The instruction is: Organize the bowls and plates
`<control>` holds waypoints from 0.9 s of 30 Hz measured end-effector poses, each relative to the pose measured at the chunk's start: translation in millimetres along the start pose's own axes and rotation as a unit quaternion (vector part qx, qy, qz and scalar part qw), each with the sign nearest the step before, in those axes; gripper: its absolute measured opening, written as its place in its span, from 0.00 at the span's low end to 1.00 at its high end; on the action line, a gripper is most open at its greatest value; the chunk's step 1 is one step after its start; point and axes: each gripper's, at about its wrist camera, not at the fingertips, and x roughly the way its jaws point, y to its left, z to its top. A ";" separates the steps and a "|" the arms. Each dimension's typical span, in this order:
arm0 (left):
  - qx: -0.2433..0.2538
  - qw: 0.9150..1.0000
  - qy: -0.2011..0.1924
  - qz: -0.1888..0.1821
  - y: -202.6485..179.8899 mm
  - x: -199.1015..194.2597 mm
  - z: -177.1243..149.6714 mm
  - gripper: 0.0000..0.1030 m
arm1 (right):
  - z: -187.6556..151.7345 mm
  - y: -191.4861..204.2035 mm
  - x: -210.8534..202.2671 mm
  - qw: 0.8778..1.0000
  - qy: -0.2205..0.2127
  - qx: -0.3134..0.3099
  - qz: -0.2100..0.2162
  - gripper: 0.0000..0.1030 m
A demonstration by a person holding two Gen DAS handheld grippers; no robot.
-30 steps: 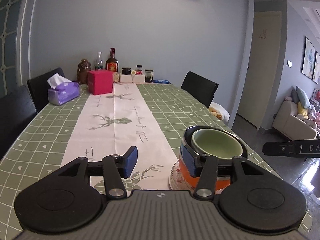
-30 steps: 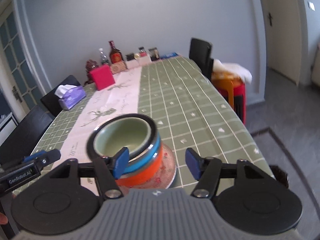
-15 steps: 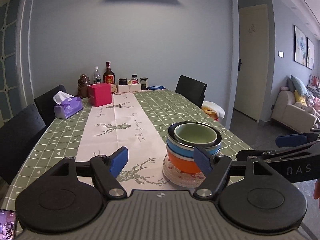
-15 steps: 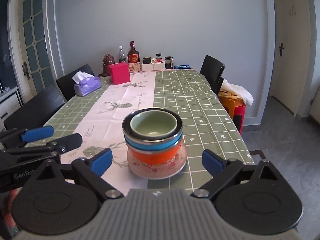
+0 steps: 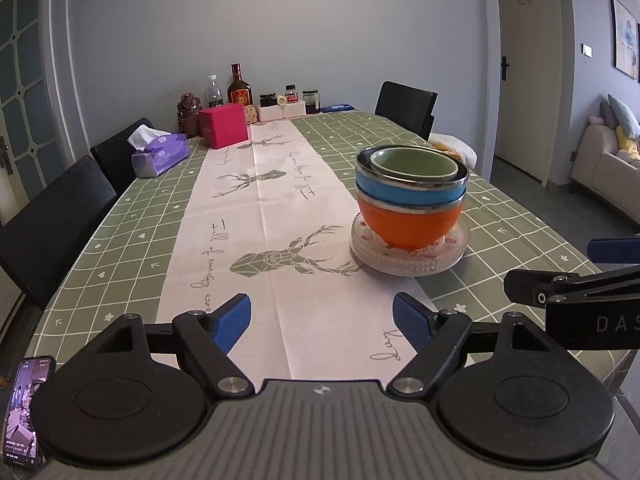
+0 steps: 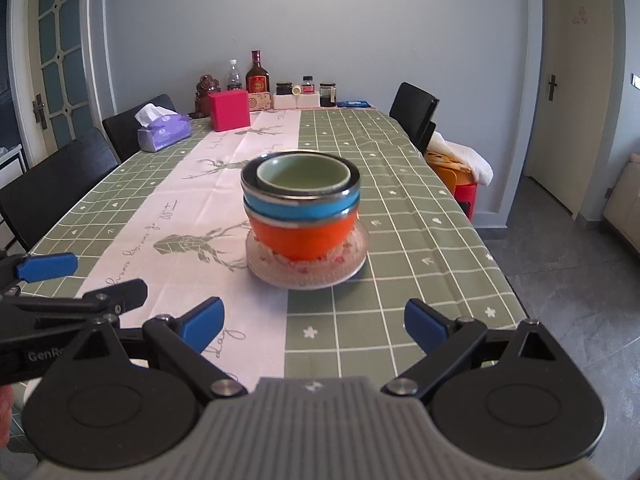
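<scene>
Bowls sit nested on the table [image 5: 120,208]: a green bowl [image 5: 413,165] inside a blue bowl [image 5: 408,194], that inside an orange bowl [image 5: 408,228], and the whole stack resting on a glass plate [image 5: 372,256] with a beaded rim. The pile stands on the green checked cloth just right of the white runner [image 5: 280,208], near the front end of the table and well apart from the tissue pack [image 5: 160,154], the red box [image 5: 224,126] and the bottles [image 5: 240,88] at the far end. Largest underneath and smallest on top reads as deliberate: each bowl seats in the one below, so the stack takes little room and holds itself steady, and the plate under it gives a wide flat base. By that look the sorting seems done or close to it. The left gripper [image 5: 322,318] is low at the table's near edge with nothing between its blue pads; its jaws are opening and touch nothing. The right gripper [image 6: 314,318] is likewise spread wide and empty, facing the stack square on from short of it. From each camera the other tool's arm pokes in at the side, so the two are side by side, both clear of the dishes. A phone [image 5: 24,412] lies at the near left corner.
</scene>
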 end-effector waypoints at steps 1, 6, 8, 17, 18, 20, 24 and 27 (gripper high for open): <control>0.000 1.000 0.002 -0.001 -0.6 -1.6 -1.6 0.92 | -2.3 -0.5 0.1 1.000 0.002 0.003 -0.001 0.92; 0.001 1.000 0.002 0.005 -0.2 -4.6 -1.6 0.92 | -7.3 -0.6 -1.5 1.000 0.002 0.006 -0.005 0.92; 0.000 1.000 0.000 0.006 -0.2 -5.6 -0.4 0.92 | -8.0 -1.0 -2.7 1.000 0.000 0.007 -0.005 0.92; 0.002 1.000 -0.006 0.003 -1.5 -9.1 0.4 0.92 | -8.1 -2.7 -6.6 1.000 -0.006 0.008 -0.008 0.92; 0.002 1.000 -0.007 0.003 -1.5 -9.1 0.3 0.92 | -8.0 -2.4 -7.0 1.000 -0.007 0.008 -0.008 0.92; 0.002 1.000 -0.008 0.003 -1.2 -9.9 0.4 0.92 | -8.3 -2.2 -8.3 1.000 -0.008 0.008 -0.007 0.92; 0.003 1.000 -0.007 0.003 -0.8 -10.2 0.1 0.92 | -8.4 -1.5 -7.9 1.000 -0.008 0.008 -0.006 0.92; 0.002 1.000 -0.004 0.002 0.0 -9.6 -0.5 0.92 | -9.3 -0.7 -7.1 1.000 -0.007 0.007 -0.005 0.92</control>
